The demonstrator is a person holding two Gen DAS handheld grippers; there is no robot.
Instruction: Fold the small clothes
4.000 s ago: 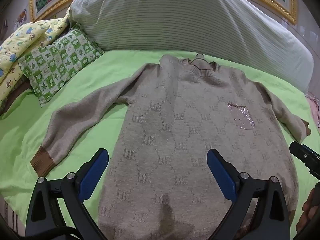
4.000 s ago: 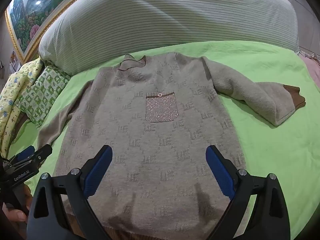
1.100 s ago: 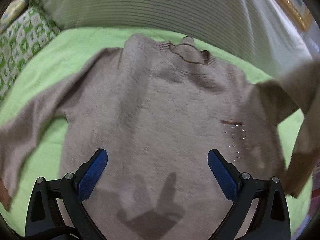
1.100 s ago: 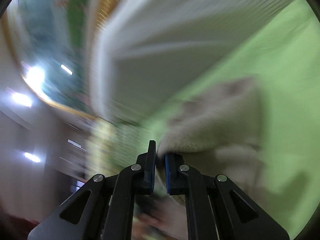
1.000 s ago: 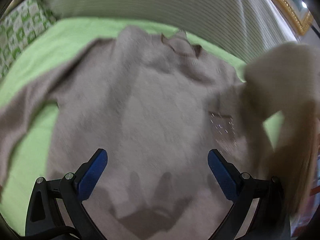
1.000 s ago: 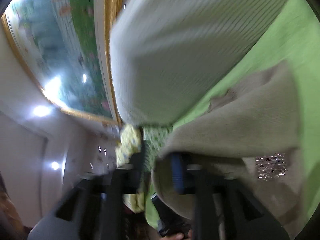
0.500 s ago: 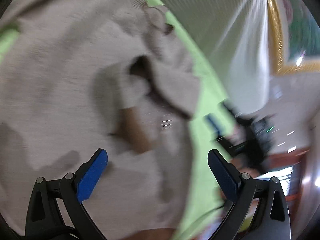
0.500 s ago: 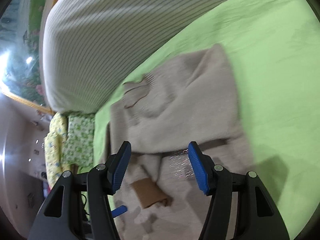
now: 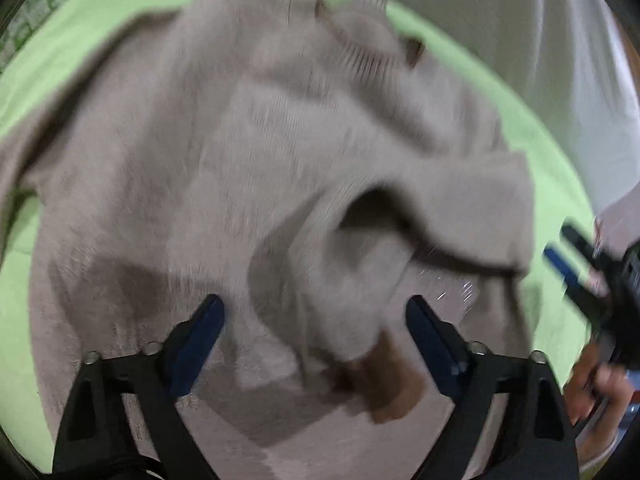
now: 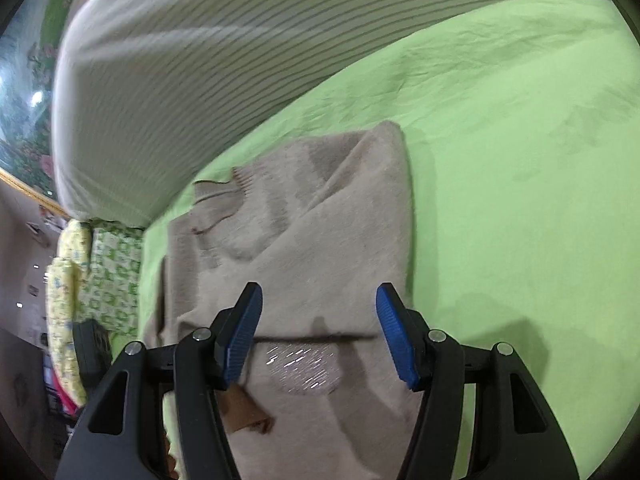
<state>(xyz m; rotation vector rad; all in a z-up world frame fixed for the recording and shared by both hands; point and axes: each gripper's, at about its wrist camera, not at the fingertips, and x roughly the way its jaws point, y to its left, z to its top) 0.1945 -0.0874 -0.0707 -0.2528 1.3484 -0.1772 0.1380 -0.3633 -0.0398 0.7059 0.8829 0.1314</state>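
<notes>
Two tools hover over the sweater (image 10: 328, 240), collar toward the striped bolster (image 10: 224, 52): left tool (image 9: 316, 332) closing on nothing, right tool (image 10: 318, 332) open, empty

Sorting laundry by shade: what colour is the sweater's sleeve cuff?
Brown, against the beige sweater; the cuff shows best in the left wrist view.

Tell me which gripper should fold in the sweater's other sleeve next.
Left, probably. The left gripper, jaws closing on nothing, hangs over the sweater with its unfolded sleeve on that side. The right gripper sits open by the folded sleeve.
</notes>
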